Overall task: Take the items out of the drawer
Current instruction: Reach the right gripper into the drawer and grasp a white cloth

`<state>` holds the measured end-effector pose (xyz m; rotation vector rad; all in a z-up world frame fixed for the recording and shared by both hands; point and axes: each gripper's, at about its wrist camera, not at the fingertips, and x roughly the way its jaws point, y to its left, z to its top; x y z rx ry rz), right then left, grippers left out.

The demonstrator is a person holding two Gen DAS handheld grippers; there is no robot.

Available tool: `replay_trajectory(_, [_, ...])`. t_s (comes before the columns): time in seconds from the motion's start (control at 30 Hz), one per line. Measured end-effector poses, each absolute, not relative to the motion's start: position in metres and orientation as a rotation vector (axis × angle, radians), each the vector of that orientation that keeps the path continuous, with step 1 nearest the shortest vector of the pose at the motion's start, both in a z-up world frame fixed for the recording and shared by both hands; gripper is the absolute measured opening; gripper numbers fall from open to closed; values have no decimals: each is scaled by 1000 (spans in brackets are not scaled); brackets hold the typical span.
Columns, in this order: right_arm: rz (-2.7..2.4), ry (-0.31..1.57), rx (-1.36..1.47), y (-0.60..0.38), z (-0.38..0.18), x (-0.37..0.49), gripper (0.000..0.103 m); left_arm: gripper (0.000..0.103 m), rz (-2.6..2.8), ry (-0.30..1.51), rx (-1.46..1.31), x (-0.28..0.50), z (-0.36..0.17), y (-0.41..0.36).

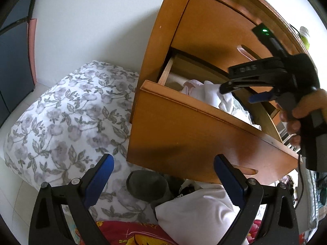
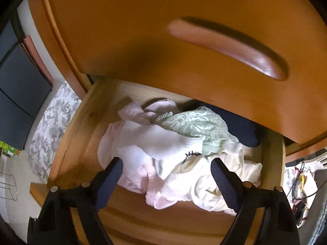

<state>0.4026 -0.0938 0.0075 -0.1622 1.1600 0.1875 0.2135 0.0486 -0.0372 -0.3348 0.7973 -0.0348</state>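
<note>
The left gripper (image 1: 163,175) is held low in front of the pulled-out drawer (image 1: 184,126), with its two blue-padded fingers spread wide and nothing between them. Just under it lie a white cloth (image 1: 196,214) and a dark rounded object (image 1: 147,183); a red printed fabric (image 1: 126,232) lies nearer still, at the bottom edge of the view. To the left of it, a little farther away, there is a flower-patterned quilt (image 1: 67,122). Directly ahead of this gripper stands the wooden front of the drawer, and its right finger is very near the drawer's handle cutout. Beyond and to the right, a hand (image 1: 302,110) holds the right gripper (image 2: 166,166), which is tilted down over the open drawer. Its fingers are also wide apart and grip nothing; in the left wrist view one fingertip looks to be touching the clothes, though the contact cannot be confirmed. Between and just ahead of its fingers lies the pile of clothes: a white garment (image 2: 143,145), a pale pink garment (image 2: 132,114) to the left, a cream garment (image 2: 214,179) to the right, and farther back a light green lace piece (image 2: 196,124) with something dark blue (image 2: 243,128) behind it. Above the open drawer the upper drawer (image 2: 143,30) is closed, with a curved wooden handle (image 2: 224,45).
</note>
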Motion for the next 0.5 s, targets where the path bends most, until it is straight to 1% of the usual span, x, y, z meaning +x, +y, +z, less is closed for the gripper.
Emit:
replay_trajectory(0.07, [171,1171,-178,-89,0,406,82,98,-43,803,-334,214,-38,48])
replay_trajectory(0.13, [162,1182,-182,-86,-6,410,71,98,-47,807,-338,214,-39,49])
replay_trajectory(0.3, [123,1207,-171,-83,-17,418,69,98,-49,815,-347,215,-41,50])
replay_trajectory(0.37, [114,1215,-158,-84,-20,421,66,98,-52,819,-346,216,-42,51])
replay_trajectory(0.4, [116,1214,-150,-85,-20,421,59,98,-54,820,-345,216,-42,50])
replay_trajectory(0.43, [123,1210,-141,-85,-19,421,48,98,-57,822,-344,216,-42,50])
replay_trajectory(0.47, [119,1205,-142,-86,-18,421,43,98,-58,825,-342,216,-42,50])
replay_trajectory(0.5, [111,1198,-145,-87,-16,422,36,98,-60,826,-341,216,-43,50])
